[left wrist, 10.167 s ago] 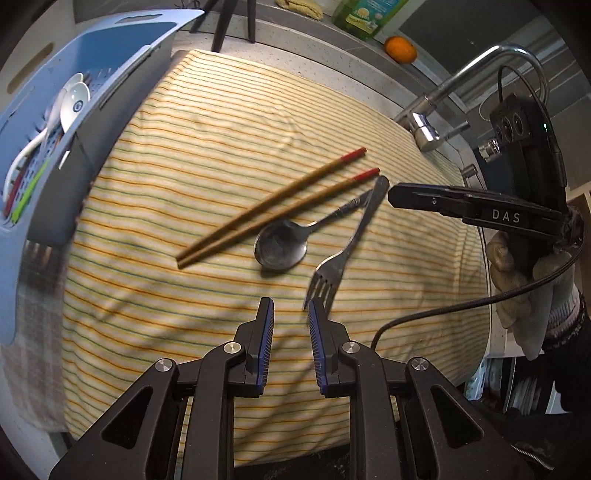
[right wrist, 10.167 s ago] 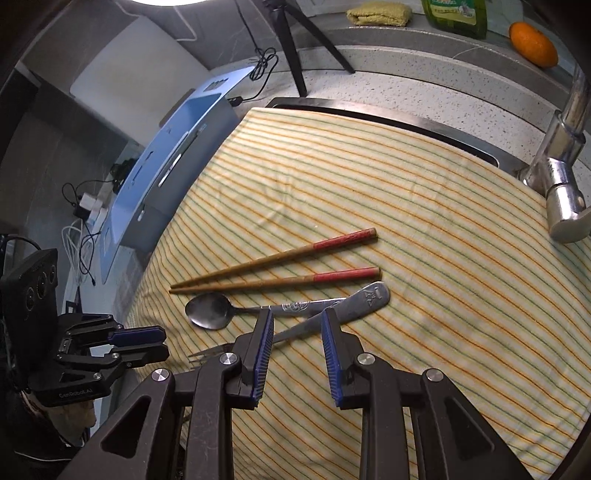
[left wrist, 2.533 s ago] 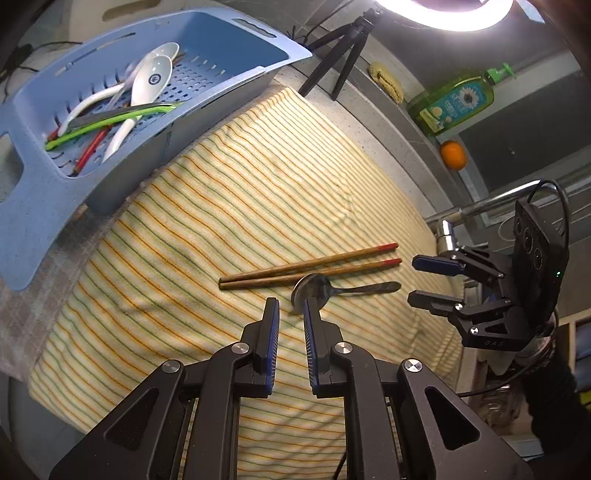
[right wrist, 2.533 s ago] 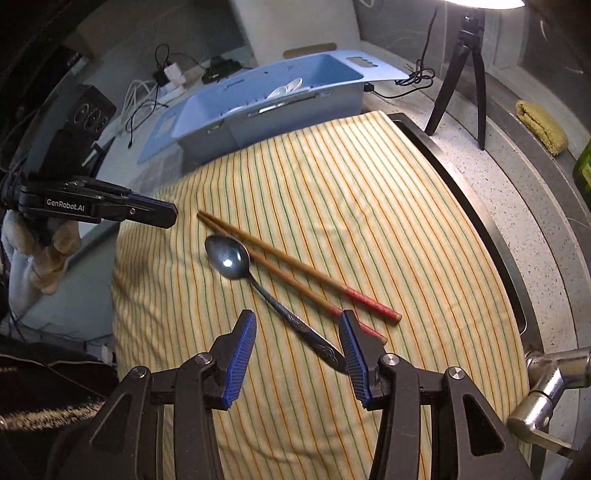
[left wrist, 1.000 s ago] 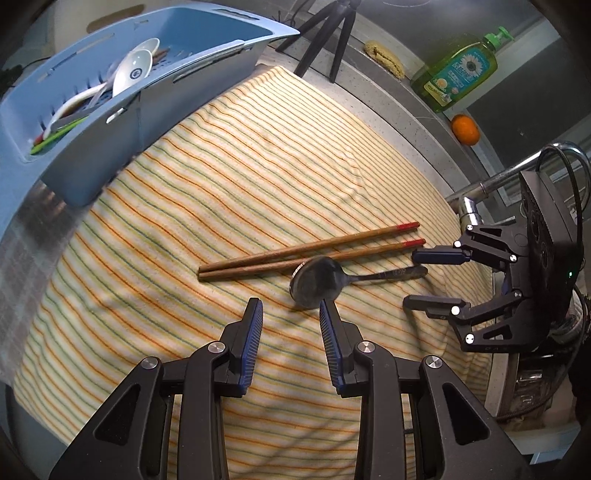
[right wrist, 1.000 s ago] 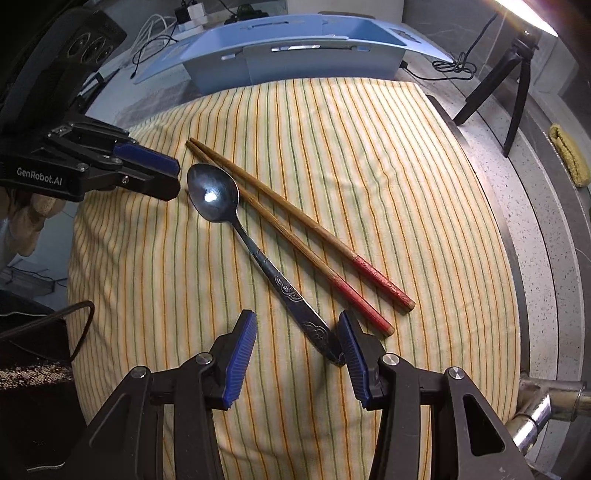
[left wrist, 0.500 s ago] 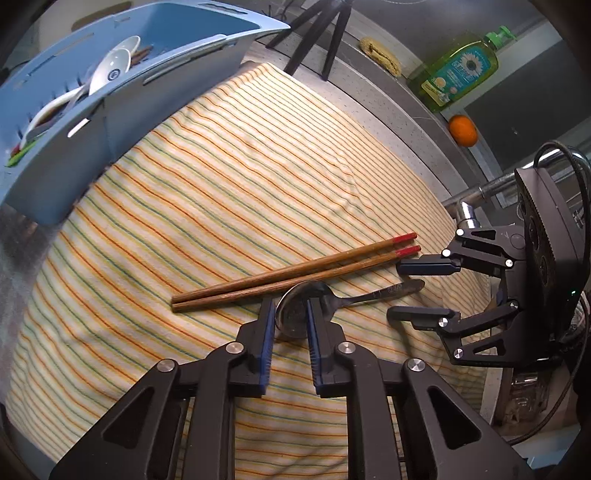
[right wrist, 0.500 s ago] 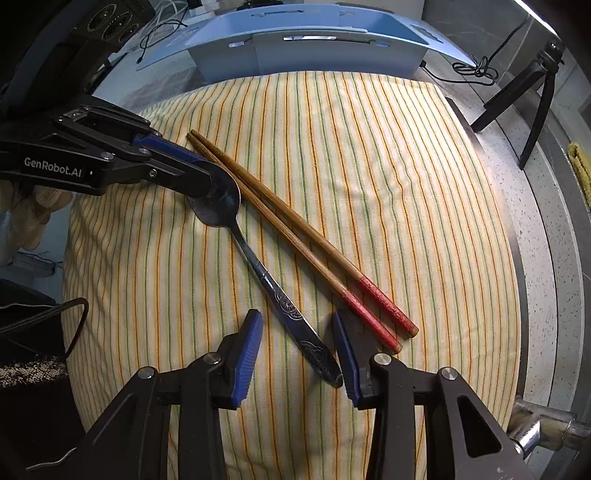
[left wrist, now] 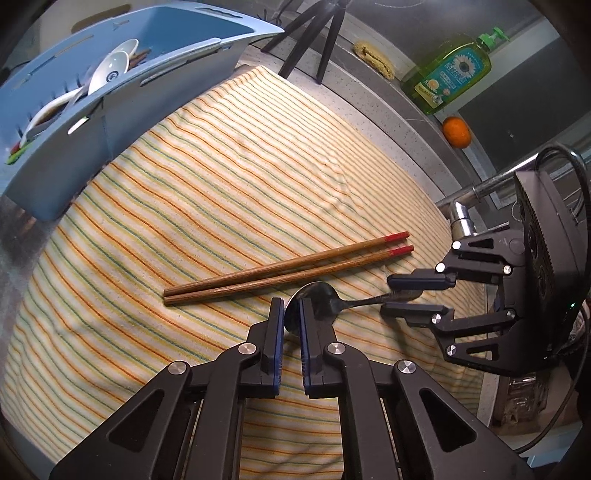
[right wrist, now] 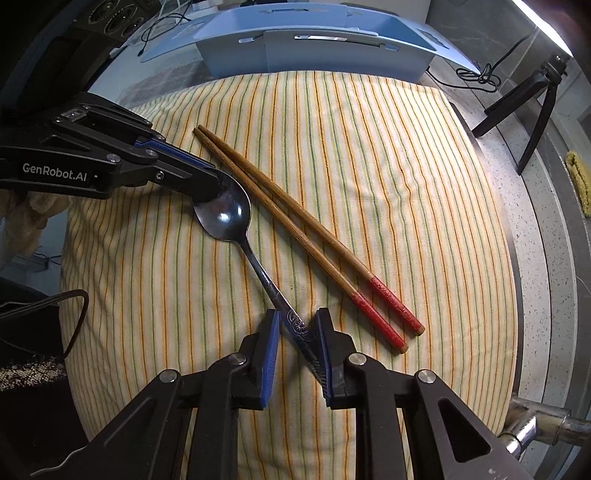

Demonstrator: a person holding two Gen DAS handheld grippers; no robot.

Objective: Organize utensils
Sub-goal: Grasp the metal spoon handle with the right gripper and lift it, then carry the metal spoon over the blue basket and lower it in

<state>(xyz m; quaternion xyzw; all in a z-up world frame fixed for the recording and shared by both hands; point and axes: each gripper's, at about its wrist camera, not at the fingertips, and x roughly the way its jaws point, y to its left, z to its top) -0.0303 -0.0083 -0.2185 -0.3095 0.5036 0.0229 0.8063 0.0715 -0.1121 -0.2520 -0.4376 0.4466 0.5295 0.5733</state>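
A metal spoon (left wrist: 321, 299) lies on the striped cloth (left wrist: 184, 221), beside a pair of red-tipped wooden chopsticks (left wrist: 288, 269). My left gripper (left wrist: 290, 312) is shut on the near edge of the spoon's bowl (right wrist: 225, 214); from the right wrist view the left gripper (right wrist: 208, 184) pinches that rim. My right gripper (right wrist: 298, 325) straddles the ornamented handle end, its jaws closing, and the handle lies slantwise between the pads, touching both. In the left wrist view the right gripper (left wrist: 410, 295) has the handle tip between its fingers. The chopsticks (right wrist: 295, 229) lie untouched.
A blue slotted basket (left wrist: 122, 92) with white spoons and other utensils stands at the cloth's far left end (right wrist: 332, 51). Along the counter behind are a tripod (left wrist: 314, 33), a green soap bottle (left wrist: 450, 74), an orange (left wrist: 457, 132) and a faucet (left wrist: 465, 210).
My left gripper came forward onto the spoon's bowl and shut on its edge. The right gripper's jaws narrowed around the handle end. Spoon and chopsticks have stayed in place.
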